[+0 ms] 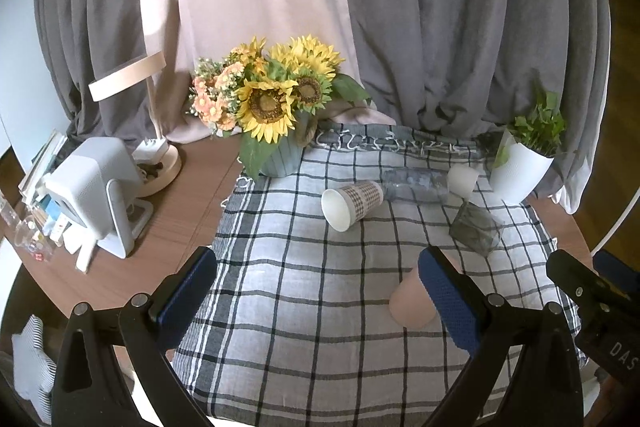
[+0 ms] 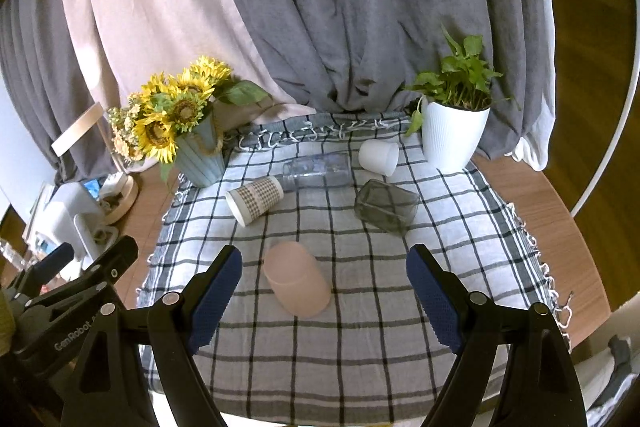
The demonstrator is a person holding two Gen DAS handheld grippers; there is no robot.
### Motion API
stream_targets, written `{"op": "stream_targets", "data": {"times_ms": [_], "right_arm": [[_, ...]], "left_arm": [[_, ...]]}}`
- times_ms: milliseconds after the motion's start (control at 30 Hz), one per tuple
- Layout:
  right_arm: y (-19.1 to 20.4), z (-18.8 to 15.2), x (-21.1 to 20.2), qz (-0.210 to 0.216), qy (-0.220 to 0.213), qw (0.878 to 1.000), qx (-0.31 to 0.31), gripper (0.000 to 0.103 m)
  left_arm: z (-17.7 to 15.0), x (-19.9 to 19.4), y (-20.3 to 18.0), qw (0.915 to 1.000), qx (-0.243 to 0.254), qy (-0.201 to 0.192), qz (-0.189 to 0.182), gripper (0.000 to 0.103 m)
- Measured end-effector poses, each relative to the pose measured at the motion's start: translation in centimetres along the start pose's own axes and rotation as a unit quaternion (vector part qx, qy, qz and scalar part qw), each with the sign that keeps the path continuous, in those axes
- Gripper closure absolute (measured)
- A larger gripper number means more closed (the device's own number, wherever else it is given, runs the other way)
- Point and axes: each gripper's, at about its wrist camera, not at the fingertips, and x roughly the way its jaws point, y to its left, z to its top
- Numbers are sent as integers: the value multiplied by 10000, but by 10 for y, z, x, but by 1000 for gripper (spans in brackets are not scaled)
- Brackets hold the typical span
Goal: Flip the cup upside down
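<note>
Cups scattered on checked cloth (image 2: 360, 327). My right gripper (image 2: 324, 287) spread wide, gripping nothing; pink cup (image 2: 297, 281) on its side between my fingers, nearer left one. My left gripper (image 1: 318, 297) also spread, nothing held. Paper cup (image 2: 256, 199) toppled at 11 o'clock, grey glass (image 2: 386, 207) at 1 o'clock, white cup (image 2: 379, 156) beyond it.
</note>
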Motion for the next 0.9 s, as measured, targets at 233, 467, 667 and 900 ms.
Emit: {"op": "stream_targets", "data": {"times_ms": [233,467,667,900], "right_arm": [[1,2,-1,-21,9,10000,-2,19],[1,1,-1,-23,17,10000,-7,19],[2,4,1,-28,54,10000,-12,19],[2,3,1,-29,51,10000,-23,19]], "left_arm": [[0,1,2,10000,-21,-8,-7,0],[1,1,4,10000,-47,-22,8,0],[2,3,4,10000,-79,9,31,0],[3,4,5,9999,-91,1,75,0]]}}
